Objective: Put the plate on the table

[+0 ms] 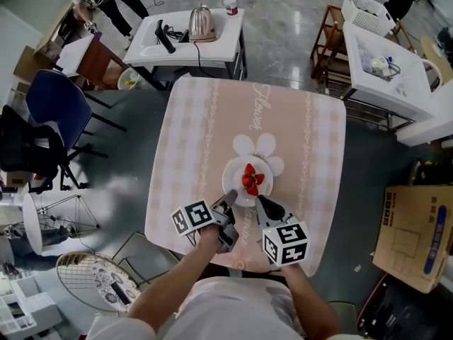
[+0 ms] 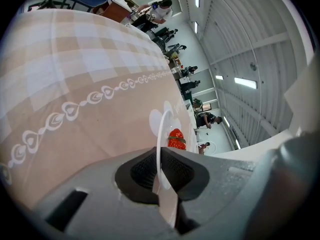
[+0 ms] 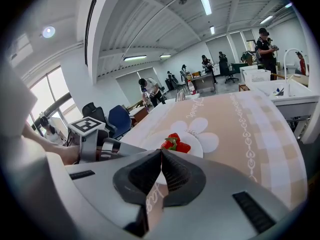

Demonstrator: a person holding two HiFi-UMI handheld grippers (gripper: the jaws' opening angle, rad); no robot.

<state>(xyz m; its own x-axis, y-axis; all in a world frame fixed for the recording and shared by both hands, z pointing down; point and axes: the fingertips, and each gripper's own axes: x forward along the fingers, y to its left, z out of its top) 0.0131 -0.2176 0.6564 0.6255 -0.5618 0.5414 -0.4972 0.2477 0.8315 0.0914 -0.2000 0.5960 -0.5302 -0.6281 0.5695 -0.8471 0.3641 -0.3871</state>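
Plate [image 1: 234, 181], white and carrying strawberries [image 1: 251, 180], lies on the near half of the table [image 1: 205, 119], partly over a white flower printed on the pink checked tablecloth [image 1: 318, 140]. The left gripper [image 1: 230, 197] pinches the plate's near rim between its pads. The right gripper [image 1: 260, 200] has its jaws pressed together at the same near edge, with nothing showing between them. Beyond the table, on the shiny grey floor [image 1: 283, 20], a white side table [image 1: 152, 37] holds a kettle [image 1: 202, 23] and a bottle [image 1: 230, 0]. A blue chair [image 1: 56, 105] stands to the left and a cardboard box [image 1: 414, 236] to the right.
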